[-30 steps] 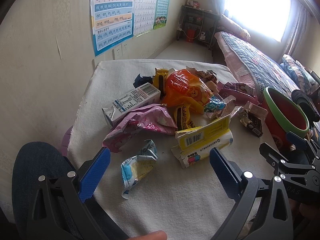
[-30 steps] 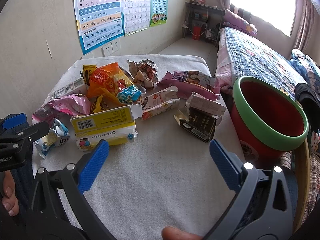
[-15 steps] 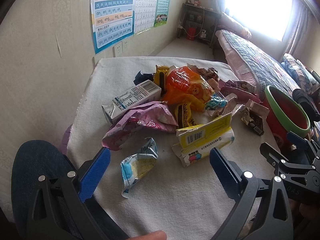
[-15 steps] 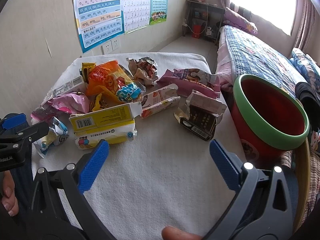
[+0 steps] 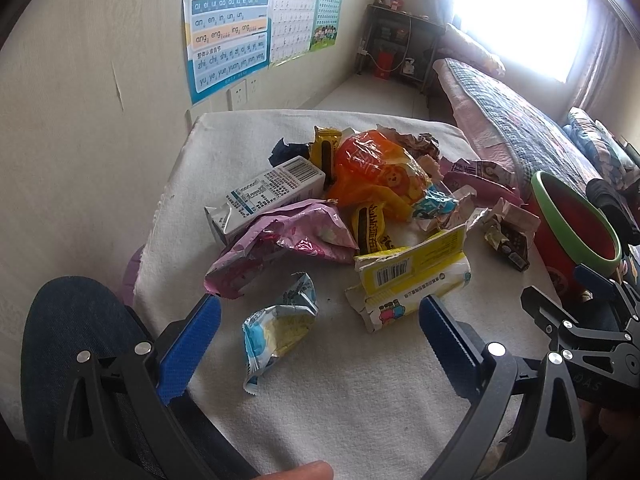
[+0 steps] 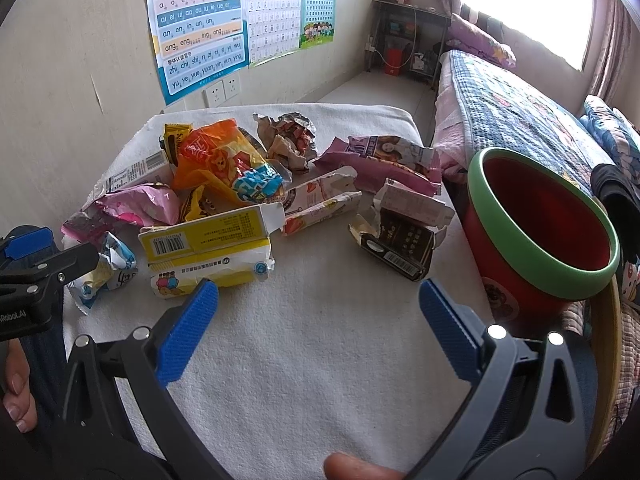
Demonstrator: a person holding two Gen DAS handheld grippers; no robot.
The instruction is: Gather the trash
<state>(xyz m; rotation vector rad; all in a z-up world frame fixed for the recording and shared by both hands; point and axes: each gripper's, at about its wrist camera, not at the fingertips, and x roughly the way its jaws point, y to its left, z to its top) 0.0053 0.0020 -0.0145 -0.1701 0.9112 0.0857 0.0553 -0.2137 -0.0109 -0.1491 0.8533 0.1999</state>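
Left wrist view shows our left gripper (image 5: pixel 318 328) with its jaws spread wide, holding nothing, hovering low over the near edge of the cloth-covered table (image 5: pixel 320 400); a crumpled blue-and-white wrapper (image 5: pixel 280 326) lies between the blue pads (image 5: pixel 188 346) without touching either. A fingertip shows at the bottom edge.

Beyond it, going left to right across the table, we count one white carton (image 5: pixel 266 196), one pink foil bag (image 5: pixel 280 248), one orange bag (image 5: pixel 376 172), one yellow box (image 5: pixel 412 276) lying on a white pack, and one torn dark box (image 5: pixel 508 240) by the right edge. One red bin (image 5: pixel 576 232) with a green rim stands just off that edge.

Right wrist view shows our right gripper (image 6: pixel 318 328) equally wide open and empty, poised over bare cloth near the front edge, level with the other. The yellow box (image 6: pixel 208 236) sits just past its left pad, the torn dark box (image 6: pixel 400 240) ahead, the red bin (image 6: pixel 540 232) beside its right pad (image 6: pixel 448 336). A crumpled brown paper ball (image 6: pixel 290 144) and a mauve printed bag (image 6: pixel 384 160) lie toward the far edge.
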